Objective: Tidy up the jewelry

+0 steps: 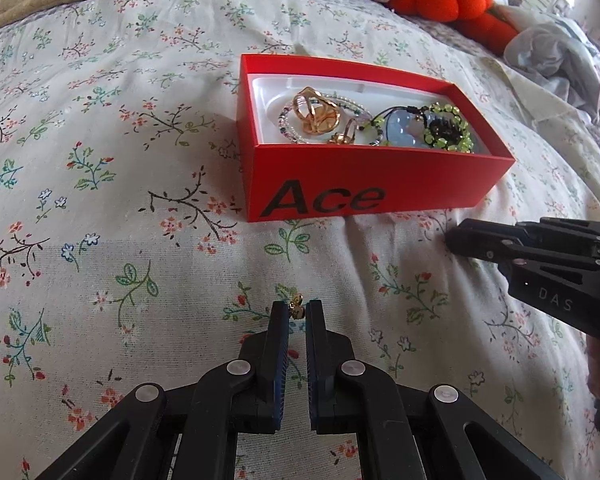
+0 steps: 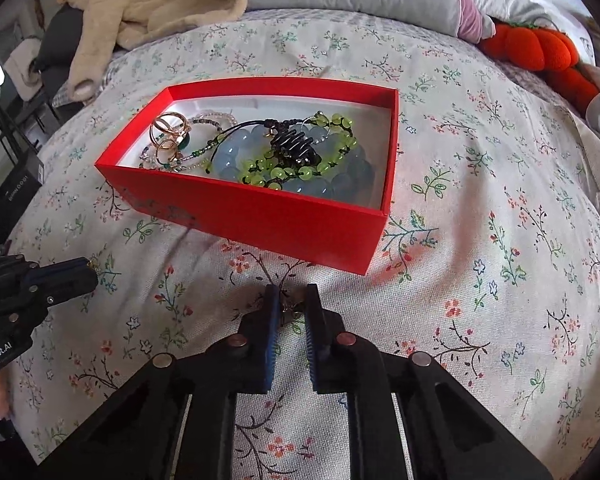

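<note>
Jewelry point(image 1: 376, 124) piled in red box point(image 1: 364, 184) on floral bed point(image 1: 100, 200). Left gripper point(image 1: 298, 312) jaws clenched on small gold earring point(image 1: 297, 306), near side of box. Right gripper point(image 2: 291, 304) jaws nipped on small thin metal piece point(image 2: 290, 310), low over bedspread just before box.

gold earring point(image 1: 297, 307) in left hand-held gripper point(image 1: 298, 314)

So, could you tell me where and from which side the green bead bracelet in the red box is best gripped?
Probably from straight above, pinching one arc of the green bead bracelet. It lies flat on the blue beads, and the walls of the red box block any sideways approach.
</note>
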Motion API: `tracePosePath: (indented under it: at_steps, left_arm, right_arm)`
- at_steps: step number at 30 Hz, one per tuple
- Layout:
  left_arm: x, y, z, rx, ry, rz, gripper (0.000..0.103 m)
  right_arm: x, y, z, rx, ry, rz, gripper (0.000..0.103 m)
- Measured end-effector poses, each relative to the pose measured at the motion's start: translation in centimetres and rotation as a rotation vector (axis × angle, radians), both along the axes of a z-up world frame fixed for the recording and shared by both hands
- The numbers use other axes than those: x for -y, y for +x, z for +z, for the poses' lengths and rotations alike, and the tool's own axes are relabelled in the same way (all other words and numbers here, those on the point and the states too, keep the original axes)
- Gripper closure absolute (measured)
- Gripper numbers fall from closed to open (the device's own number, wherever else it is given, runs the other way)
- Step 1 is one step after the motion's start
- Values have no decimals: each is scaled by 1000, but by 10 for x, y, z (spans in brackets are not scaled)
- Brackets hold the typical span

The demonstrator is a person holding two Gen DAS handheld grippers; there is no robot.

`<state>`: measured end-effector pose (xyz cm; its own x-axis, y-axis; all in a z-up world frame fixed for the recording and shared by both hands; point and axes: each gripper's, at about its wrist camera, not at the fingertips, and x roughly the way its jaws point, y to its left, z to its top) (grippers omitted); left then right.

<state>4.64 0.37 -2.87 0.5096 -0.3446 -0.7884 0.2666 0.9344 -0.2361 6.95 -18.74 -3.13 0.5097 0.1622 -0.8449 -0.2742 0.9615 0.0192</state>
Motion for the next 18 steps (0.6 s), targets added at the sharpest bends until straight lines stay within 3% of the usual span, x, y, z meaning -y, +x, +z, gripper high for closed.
tracePosePath:
  at_steps: [18]
  left_arm:
    - [-13,13,26,24,-55,48,100]
  right_arm:
    - [7,-18,27,-48,48,-23,95]
